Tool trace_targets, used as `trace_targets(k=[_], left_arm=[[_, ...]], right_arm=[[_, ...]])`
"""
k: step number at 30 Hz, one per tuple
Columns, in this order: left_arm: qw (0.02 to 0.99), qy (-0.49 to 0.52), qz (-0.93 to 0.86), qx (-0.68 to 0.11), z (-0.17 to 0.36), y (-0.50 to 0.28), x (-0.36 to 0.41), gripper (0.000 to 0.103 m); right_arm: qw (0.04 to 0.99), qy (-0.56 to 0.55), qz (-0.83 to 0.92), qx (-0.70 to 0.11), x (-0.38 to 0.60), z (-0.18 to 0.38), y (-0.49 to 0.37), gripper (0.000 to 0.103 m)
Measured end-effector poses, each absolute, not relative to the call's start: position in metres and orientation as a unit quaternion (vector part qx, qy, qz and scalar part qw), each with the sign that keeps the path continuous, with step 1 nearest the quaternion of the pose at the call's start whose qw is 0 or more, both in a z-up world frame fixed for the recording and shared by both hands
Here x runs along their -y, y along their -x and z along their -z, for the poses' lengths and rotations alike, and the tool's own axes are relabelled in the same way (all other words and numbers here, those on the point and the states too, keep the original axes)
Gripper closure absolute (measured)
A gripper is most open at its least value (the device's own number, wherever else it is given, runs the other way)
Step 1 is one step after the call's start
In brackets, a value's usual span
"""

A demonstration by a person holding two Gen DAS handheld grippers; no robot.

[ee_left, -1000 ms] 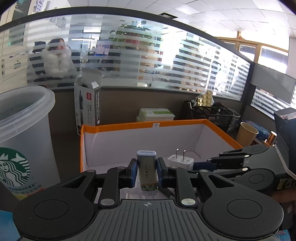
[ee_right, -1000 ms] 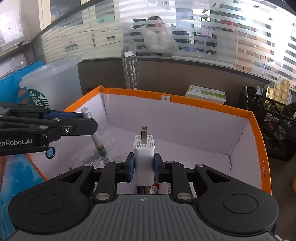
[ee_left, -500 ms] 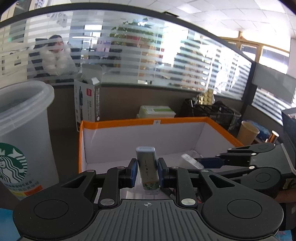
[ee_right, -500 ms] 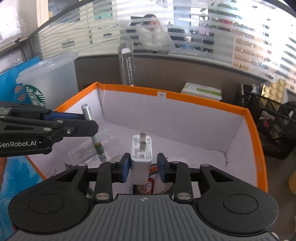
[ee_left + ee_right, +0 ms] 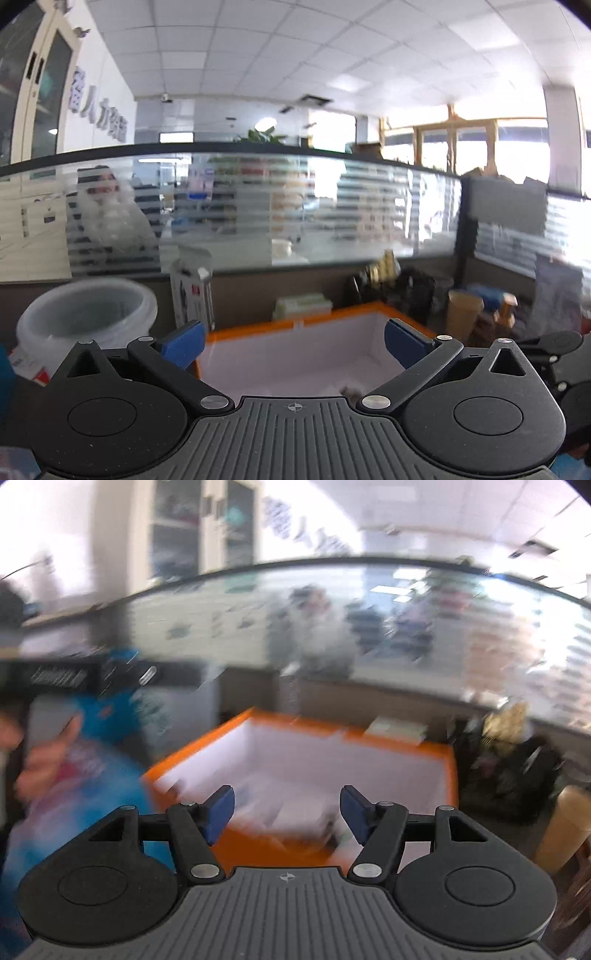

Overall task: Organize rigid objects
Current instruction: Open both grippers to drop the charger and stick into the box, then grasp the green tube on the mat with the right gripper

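Observation:
An orange-rimmed box with white inside walls [image 5: 258, 328] stands ahead of both grippers; it also shows in the right wrist view [image 5: 451, 771]. My left gripper [image 5: 293, 345] is open and empty, raised and tilted up above the box's near side. My right gripper [image 5: 287, 814] is open and empty, pulled back before the box's near wall. Blurred pale items [image 5: 291, 814] lie on the box floor; I cannot tell them apart. The other hand-held gripper body [image 5: 74, 675] is a blur at the left.
A clear Starbucks cup [image 5: 85, 314] stands left of the box. A tall white carton [image 5: 192, 291] stands behind it. A black mesh basket [image 5: 509, 771] and a paper cup [image 5: 463, 312] are to the right. A glass partition runs behind.
Both grippers opened and let go: the left of the small tube, the right of the white plug charger. Both then lifted and pulled back from the box; the view is motion-blurred.

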State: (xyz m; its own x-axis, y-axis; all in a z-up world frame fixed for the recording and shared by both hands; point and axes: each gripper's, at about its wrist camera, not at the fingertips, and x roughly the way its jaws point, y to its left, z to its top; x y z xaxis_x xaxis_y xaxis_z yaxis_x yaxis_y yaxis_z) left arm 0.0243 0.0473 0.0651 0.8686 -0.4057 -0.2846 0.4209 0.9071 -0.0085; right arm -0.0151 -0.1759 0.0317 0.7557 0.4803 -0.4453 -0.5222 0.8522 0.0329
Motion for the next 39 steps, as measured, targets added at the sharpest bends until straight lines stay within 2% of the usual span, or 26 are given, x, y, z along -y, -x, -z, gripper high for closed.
trace_targets(k=[7,14,16,22,29,32,35,39], left_arm=[[0.961,-0.022,0.208,-0.179,-0.026,0.010,-0.063,0.000],[0.957,-0.033,0.171,-0.231,0.003,0.003,-0.076,0.000],[0.957,-0.026,0.161,-0.241,0.009,-0.002,-0.083,0.000],[0.955,-0.008,0.133,-0.264,0.020,-0.009,-0.101,0.000],[0.950,0.001,0.115,-0.292,0.031,-0.016,-0.110,0.000],[0.948,0.004,0.112,-0.298,0.035,-0.017,-0.109,0.000],[0.949,0.010,0.100,-0.299,0.037,-0.017,-0.108,0.000],[0.948,0.022,0.092,-0.305,0.041,-0.019,-0.107,0.000]], right_arm=[[0.913,0.042,-0.264,-0.309,0.175,0.029,0.005,0.042],[0.906,0.064,-0.258,-0.330,0.164,0.044,-0.008,0.036],[0.902,0.069,-0.265,-0.332,0.161,0.048,-0.009,0.024],[0.880,0.094,-0.324,-0.335,0.131,0.056,-0.010,0.023],[0.807,0.118,-0.500,-0.291,0.107,0.052,0.039,0.022],[0.836,0.107,-0.464,-0.274,0.132,0.042,0.047,0.020],[0.880,0.095,-0.381,-0.267,0.172,0.034,0.047,0.010],[0.919,0.078,-0.278,-0.268,0.229,0.032,0.038,0.009]])
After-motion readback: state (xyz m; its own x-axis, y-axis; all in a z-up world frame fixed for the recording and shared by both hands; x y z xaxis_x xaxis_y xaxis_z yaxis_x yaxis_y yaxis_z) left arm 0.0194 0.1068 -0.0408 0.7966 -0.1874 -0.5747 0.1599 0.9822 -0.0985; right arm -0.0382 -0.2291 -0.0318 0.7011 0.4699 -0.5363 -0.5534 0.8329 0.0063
